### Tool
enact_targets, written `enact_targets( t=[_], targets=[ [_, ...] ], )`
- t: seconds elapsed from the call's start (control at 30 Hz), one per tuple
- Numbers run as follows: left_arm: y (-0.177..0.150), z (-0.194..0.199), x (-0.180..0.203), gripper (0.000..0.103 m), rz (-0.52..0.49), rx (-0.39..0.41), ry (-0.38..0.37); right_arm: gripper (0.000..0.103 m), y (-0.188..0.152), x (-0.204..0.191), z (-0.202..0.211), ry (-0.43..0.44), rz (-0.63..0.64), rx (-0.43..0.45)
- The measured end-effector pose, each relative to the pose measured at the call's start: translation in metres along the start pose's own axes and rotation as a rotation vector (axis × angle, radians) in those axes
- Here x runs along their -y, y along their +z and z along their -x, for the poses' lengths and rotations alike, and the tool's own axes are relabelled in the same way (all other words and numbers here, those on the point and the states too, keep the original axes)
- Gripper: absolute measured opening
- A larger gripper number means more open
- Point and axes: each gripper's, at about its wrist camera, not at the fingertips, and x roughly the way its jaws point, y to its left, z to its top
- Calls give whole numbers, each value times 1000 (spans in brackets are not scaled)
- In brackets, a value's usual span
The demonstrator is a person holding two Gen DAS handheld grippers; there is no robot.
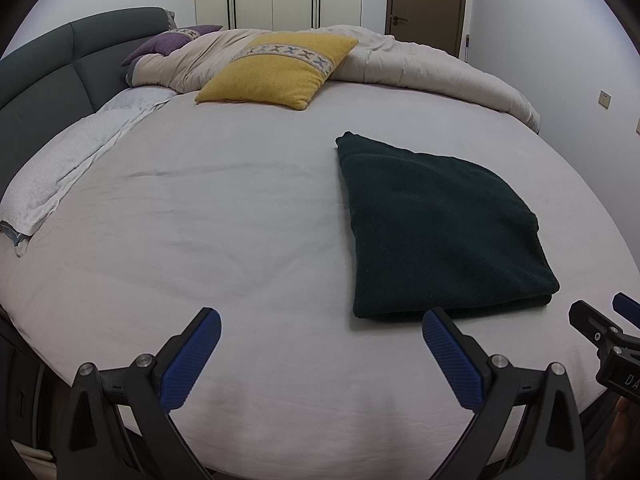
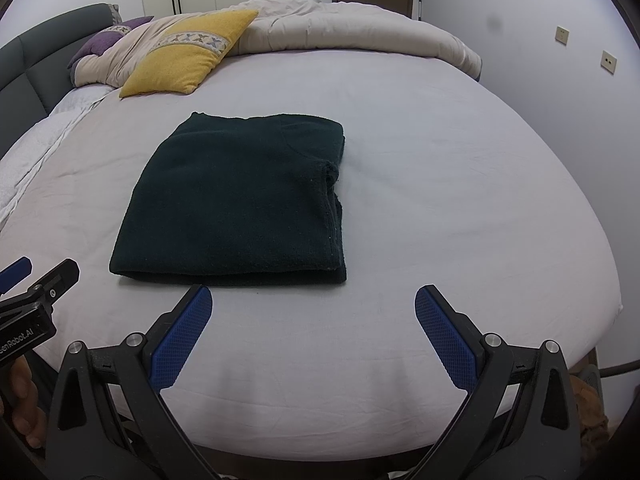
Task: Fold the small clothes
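Note:
A dark green garment [image 1: 436, 228] lies folded into a neat rectangle on the pale bed sheet [image 1: 224, 208]; it also shows in the right wrist view [image 2: 236, 200]. My left gripper [image 1: 322, 316] is open and empty, above the sheet just left of the garment's near edge. My right gripper [image 2: 313, 294] is open and empty, hovering just in front of the garment's near right corner. The right gripper's tip shows at the right edge of the left wrist view [image 1: 600, 324]; the left gripper shows at the left edge of the right wrist view [image 2: 36, 284].
A yellow cushion [image 1: 280, 68] and a purple cushion [image 1: 168, 42] lie at the far side with a bunched beige duvet [image 1: 420, 64]. A dark upholstered headboard [image 1: 44, 76] runs along the left. A white towel [image 1: 68, 164] lies by it.

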Motion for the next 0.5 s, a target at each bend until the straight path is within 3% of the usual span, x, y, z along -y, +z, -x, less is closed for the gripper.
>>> enact_targets(
  t=[0.5],
  targets=[
    [0, -1, 0, 103, 1, -2, 0, 103, 0, 0, 0, 0, -3, 0]
  ],
)
